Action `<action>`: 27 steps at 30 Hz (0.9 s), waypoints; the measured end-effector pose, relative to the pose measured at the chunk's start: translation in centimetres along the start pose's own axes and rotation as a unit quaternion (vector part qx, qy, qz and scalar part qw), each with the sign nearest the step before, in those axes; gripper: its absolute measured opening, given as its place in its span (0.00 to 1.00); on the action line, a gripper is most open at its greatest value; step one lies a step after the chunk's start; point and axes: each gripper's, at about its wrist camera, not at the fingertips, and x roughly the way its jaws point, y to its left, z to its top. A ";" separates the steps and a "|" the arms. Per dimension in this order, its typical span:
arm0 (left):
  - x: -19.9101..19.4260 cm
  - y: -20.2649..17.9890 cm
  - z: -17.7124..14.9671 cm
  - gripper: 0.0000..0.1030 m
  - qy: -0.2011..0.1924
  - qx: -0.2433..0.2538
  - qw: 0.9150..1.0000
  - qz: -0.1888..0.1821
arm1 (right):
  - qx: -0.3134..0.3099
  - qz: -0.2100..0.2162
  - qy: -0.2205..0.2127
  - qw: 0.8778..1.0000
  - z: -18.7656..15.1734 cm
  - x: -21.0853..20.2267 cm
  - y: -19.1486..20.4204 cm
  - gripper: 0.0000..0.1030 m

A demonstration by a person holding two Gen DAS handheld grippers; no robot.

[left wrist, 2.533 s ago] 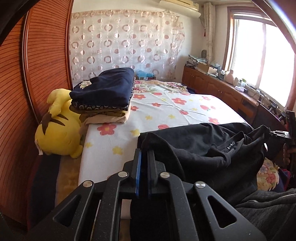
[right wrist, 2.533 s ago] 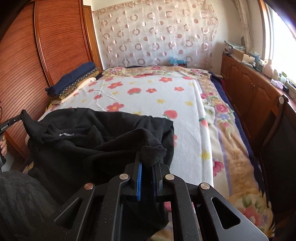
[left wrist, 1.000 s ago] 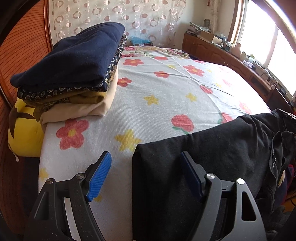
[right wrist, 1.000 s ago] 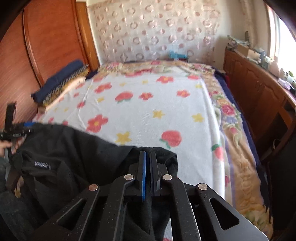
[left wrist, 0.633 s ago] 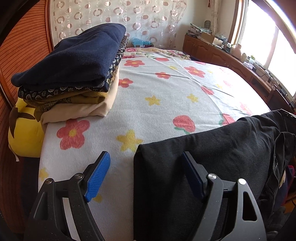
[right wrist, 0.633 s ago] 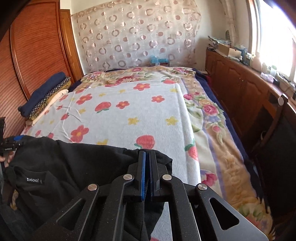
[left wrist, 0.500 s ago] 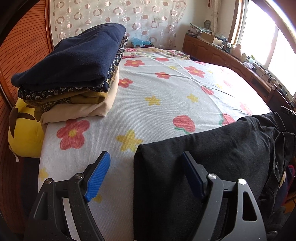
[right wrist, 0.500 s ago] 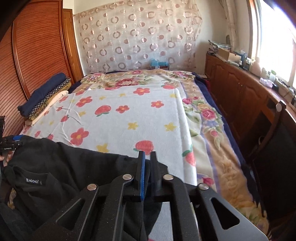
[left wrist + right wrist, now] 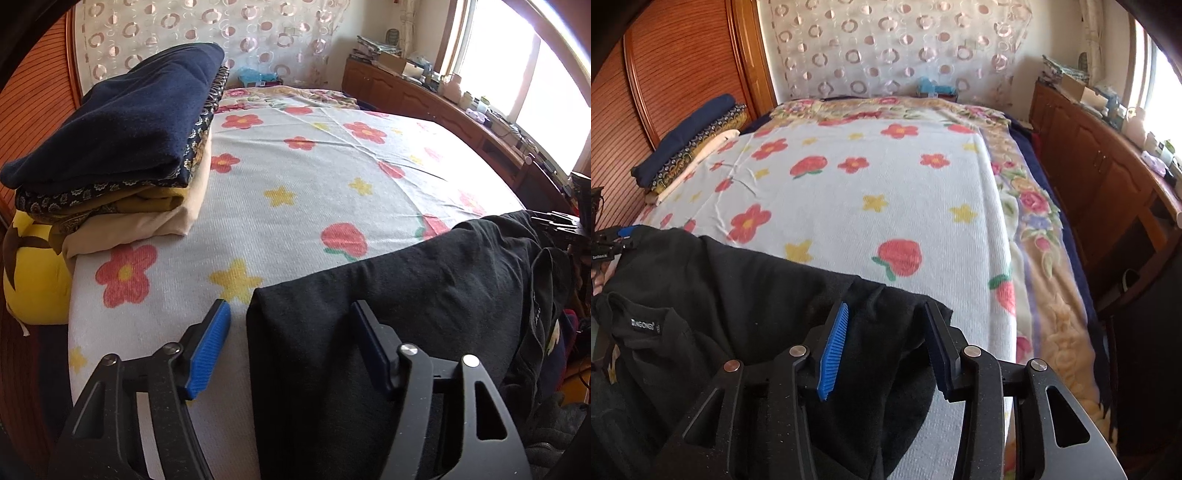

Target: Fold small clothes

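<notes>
A black garment [image 9: 406, 280] lies spread along the near edge of the flowered bed sheet [image 9: 314, 177], with its collar label at the left of the right wrist view. My left gripper [image 9: 290, 310] is open over the garment's left corner. Its jaws are closing, and the blue pads stand clear of the cloth. My right gripper [image 9: 886, 308] straddles the right corner of the black garment [image 9: 738, 280]. These jaws are opening and the pads no longer press on the fabric.
A stack of folded clothes [image 9: 122, 129] topped by a navy one sits at the bed's left edge, above a yellow plush toy [image 9: 33, 280]. A wooden wardrobe [image 9: 683, 66] stands left and a low wooden cabinet [image 9: 1108, 177] runs along the right. The flowered bed sheet [image 9: 868, 184] stretches ahead.
The right gripper has gone from shut on the garment's corner to open, releasing it onto the bed. The left jaws have narrowed slightly; the left view is otherwise unchanged.
</notes>
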 end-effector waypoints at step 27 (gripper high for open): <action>-12.2 -3.4 -0.2 0.12 -0.177 0.010 0.983 -0.052 | -0.034 0.048 -0.095 0.994 -1.4 -8.7 1.9 0.12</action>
